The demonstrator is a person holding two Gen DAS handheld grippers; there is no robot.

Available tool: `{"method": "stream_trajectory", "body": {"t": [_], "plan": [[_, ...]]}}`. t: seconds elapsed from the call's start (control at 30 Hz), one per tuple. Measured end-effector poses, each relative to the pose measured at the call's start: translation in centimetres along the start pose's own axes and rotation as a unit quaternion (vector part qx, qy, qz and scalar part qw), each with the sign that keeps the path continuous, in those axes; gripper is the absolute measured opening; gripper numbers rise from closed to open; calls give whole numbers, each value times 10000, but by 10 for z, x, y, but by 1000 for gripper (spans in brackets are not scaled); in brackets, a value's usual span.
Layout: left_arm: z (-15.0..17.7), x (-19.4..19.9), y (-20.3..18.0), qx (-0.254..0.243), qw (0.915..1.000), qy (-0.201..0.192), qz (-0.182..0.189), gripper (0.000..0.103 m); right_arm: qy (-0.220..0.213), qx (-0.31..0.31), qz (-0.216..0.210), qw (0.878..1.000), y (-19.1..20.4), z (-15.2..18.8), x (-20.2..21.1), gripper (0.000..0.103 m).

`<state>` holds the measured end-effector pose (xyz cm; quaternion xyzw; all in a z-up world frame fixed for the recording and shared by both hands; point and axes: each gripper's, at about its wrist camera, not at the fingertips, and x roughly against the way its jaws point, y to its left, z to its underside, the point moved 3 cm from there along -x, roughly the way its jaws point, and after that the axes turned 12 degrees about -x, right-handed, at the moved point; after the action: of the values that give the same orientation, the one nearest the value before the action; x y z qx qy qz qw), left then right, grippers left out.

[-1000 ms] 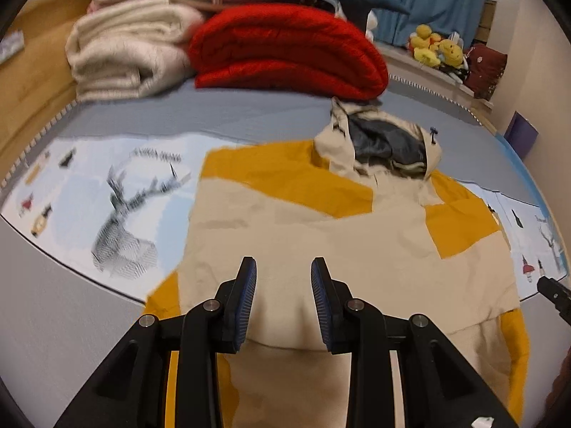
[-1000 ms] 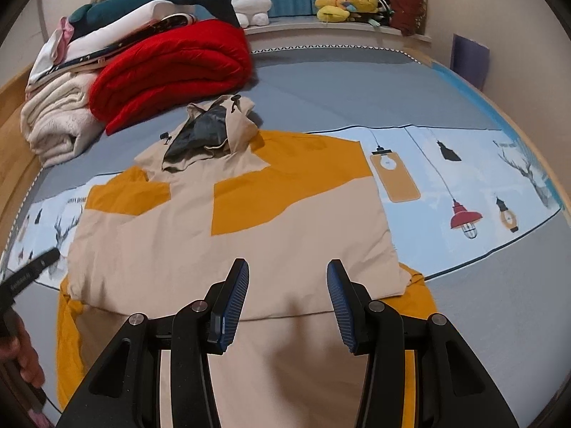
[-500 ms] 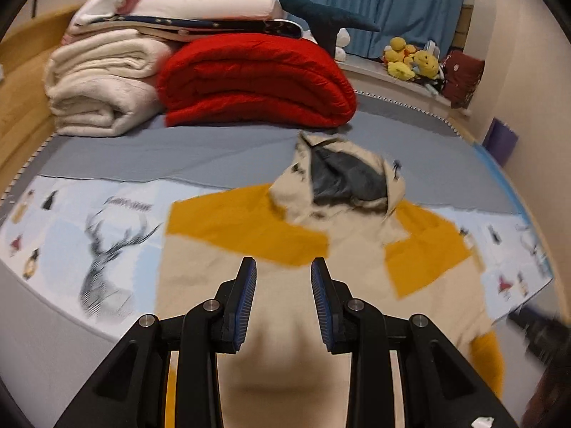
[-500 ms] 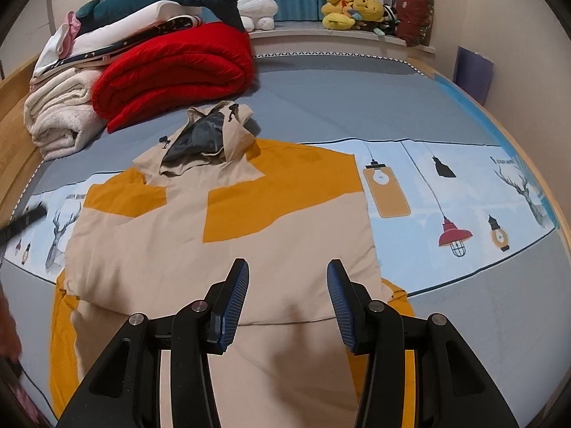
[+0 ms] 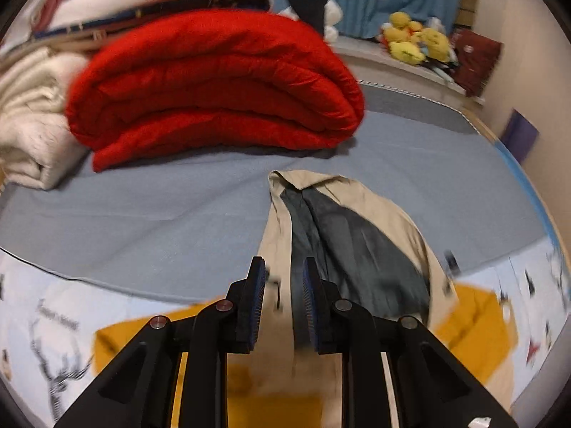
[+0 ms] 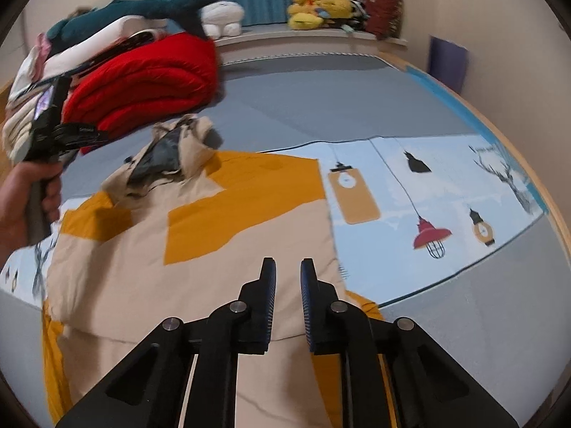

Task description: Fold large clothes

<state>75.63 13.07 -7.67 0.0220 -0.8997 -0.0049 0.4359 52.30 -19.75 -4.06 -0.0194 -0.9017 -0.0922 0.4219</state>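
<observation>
A beige and mustard-yellow hooded jacket lies flat on the bed, its sleeves folded in over the body. Its hood with dark grey lining points toward the far end. My left gripper is open and empty, hovering over the left edge of the hood; the hand holding it also shows in the right wrist view. My right gripper is open with a narrow gap and empty, above the jacket's right side near its lower part.
A folded red quilt and cream blankets are stacked at the far left of the bed. A printed light-blue sheet lies under the jacket on the grey mattress. Plush toys sit on the far ledge.
My left gripper has moved forward from the jacket's body to the hood. My right gripper's jaws have narrowed and it has stayed over the jacket's lower right side.
</observation>
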Motion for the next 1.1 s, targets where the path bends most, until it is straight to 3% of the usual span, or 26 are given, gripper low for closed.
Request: {"method": "stream_trajectory", "body": {"t": [0.2, 0.53, 0.57, 0.6, 0.67, 0.73, 0.9, 1.1], "plan": [[-26, -76, 16, 891, 9942, 439, 406, 22, 312, -286, 121, 9990, -14, -4, -22, 17], [-39, -144, 15, 913, 9916, 918, 44, 24, 355, -232, 263, 9988, -25, -4, -32, 19], [-39, -146, 14, 899, 9916, 930, 47, 23, 332, -253, 258, 9988, -25, -5, -31, 19], [-39, -148, 13, 830, 9919, 964, 29, 9, 323, -245, 248, 9989, -25, -5, -32, 19], [-38, -148, 8, 584, 9923, 1092, -74, 2, 337, -226, 240, 9989, -24, -5, -31, 19], [-40, -129, 2, 410, 9953, 873, -91, 0, 343, -256, 201, 9989, -24, -6, -30, 19], [-31, -37, -20, -276, 9995, 127, 121, 0, 276, -404, 57, 9988, -24, -11, -22, 18], [48, 110, -66, -1405, 9877, -618, 301, 0, -17, -677, -311, 9972, -20, -20, 3, 18]]}}
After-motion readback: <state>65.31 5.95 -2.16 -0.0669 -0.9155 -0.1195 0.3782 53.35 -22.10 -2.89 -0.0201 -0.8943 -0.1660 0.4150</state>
